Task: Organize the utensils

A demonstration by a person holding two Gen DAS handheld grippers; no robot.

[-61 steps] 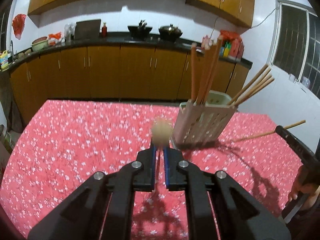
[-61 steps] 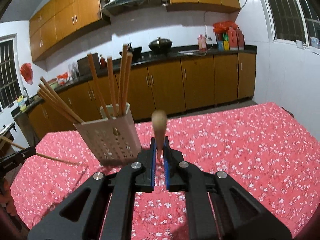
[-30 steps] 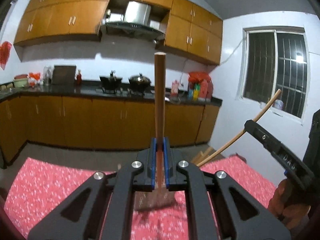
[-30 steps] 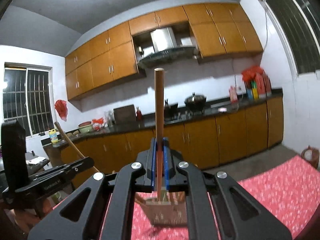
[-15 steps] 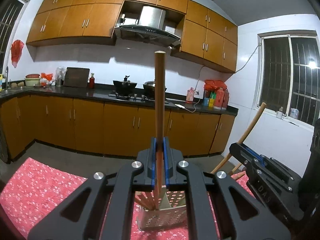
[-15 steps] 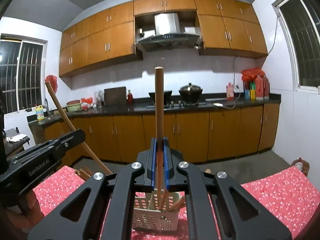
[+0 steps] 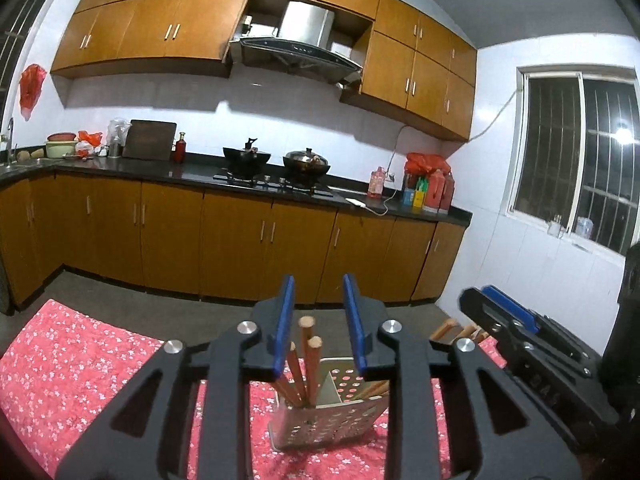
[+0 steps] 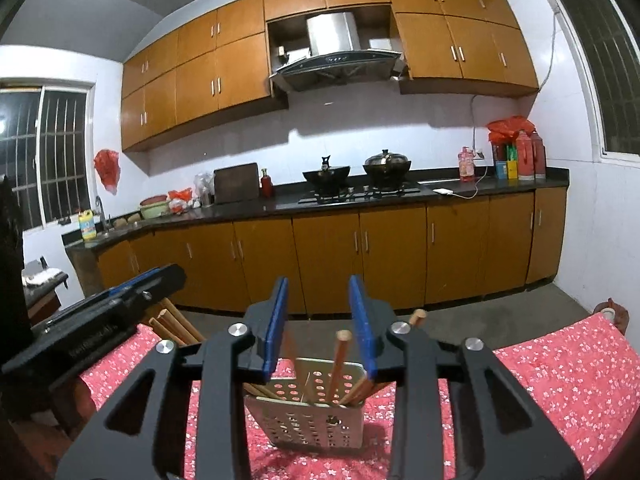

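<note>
Both the left gripper point(image 7: 319, 322) and right gripper point(image 8: 319, 326) hang w/ blue pads spread wide and nothing in them, right above the white perforated plastic utensil caddy point(image 8: 308, 420) on the red floral tablecloth point(image 8: 560, 376), round-ended wooden chopsticks point(image 7: 307, 364) standing in it. Looks like the drop-in step is done imo, so next is backing off w/o knocking the sticks and finding any stragglers. Only writing is embossed on the left gripper's body in the right cam, too blurry to read tbh.
</note>
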